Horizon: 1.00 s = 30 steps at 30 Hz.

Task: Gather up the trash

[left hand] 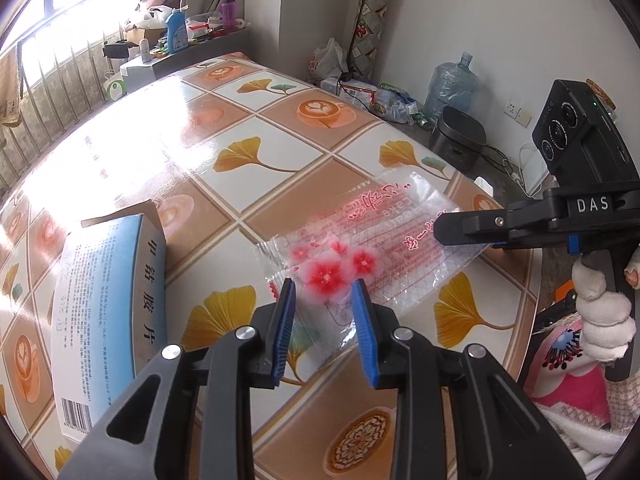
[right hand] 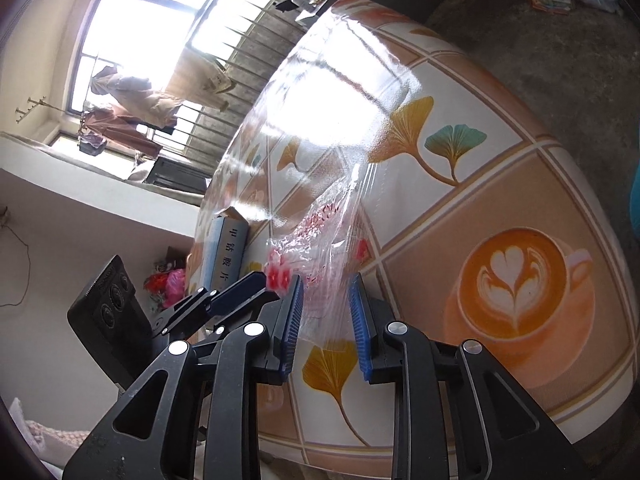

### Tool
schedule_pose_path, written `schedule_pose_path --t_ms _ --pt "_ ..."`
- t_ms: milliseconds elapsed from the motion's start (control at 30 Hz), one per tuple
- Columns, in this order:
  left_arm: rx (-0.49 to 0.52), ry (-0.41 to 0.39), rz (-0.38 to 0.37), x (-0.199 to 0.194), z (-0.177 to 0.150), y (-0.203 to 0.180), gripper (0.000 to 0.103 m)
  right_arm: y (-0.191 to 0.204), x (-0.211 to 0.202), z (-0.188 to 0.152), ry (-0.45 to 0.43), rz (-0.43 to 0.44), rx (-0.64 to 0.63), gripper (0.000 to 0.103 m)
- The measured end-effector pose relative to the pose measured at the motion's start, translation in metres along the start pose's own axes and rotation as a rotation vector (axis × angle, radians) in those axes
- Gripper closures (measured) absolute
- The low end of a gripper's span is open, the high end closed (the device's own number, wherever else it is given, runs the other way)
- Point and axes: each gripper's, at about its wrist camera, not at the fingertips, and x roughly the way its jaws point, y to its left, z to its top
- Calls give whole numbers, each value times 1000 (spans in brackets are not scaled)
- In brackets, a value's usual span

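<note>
A clear plastic wrapper (left hand: pixel 384 240) printed with red flowers and red writing lies on the patterned table (left hand: pixel 280 140), near its right edge. My left gripper (left hand: pixel 323 286) hangs over the wrapper's flower end, blue pads apart, with the flowers showing in the gap. My right gripper (left hand: pixel 440 226) reaches in from the right over the wrapper's other end. In the right wrist view the wrapper (right hand: pixel 320 232) rises between the right gripper's (right hand: pixel 324 280) parted pads, and no pad presses on it. The left gripper (right hand: pixel 260 280) is there at the flower end. A blue and white medicine box (left hand: pixel 112 300) lies to the left.
A gloved hand (left hand: pixel 604 320) holds the right gripper's handle past the table's right edge. On the floor beyond stand a black rice cooker (left hand: pixel 458 142), a water jug (left hand: pixel 452 80) and a heap of packets (left hand: pixel 380 100). Bottles crowd the windowsill (left hand: pixel 180 32).
</note>
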Motion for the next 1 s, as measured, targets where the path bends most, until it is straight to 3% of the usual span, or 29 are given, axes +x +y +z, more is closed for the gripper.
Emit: schedule_pose_path --t_ms 100,200,333,433,533,633,767,867,1000 --pt "-4 -1 -3 -1 0 1 75 8 9 -1 -1 -7 -18 83" --pt "-11 -4 -4 -1 -1 1 75 9 13 1 -20 -17 -4 96" --pt "-37 -16 -33 -10 -4 4 75 6 12 3 -44 -6 6 99" --pt "-56 -96 -17 -31 -4 13 73 7 12 4 -48 -23 -6 100" --pt "-85 -182 55 -57 -2 31 63 7 17 3 -45 -25 -5 100" --pt "-163 -228 136 -76 1 61 53 8 21 1 -38 -26 -9 100" --pt "-359 -187 226 -79 -3 117 44 10 21 2 -33 -31 -22 100" --pt "-529 -159 220 -79 -16 149 42 9 20 3 -31 -32 -24 100" --pt "-543 -107 170 -73 -29 149 41 8 19 4 -30 -32 -27 100"
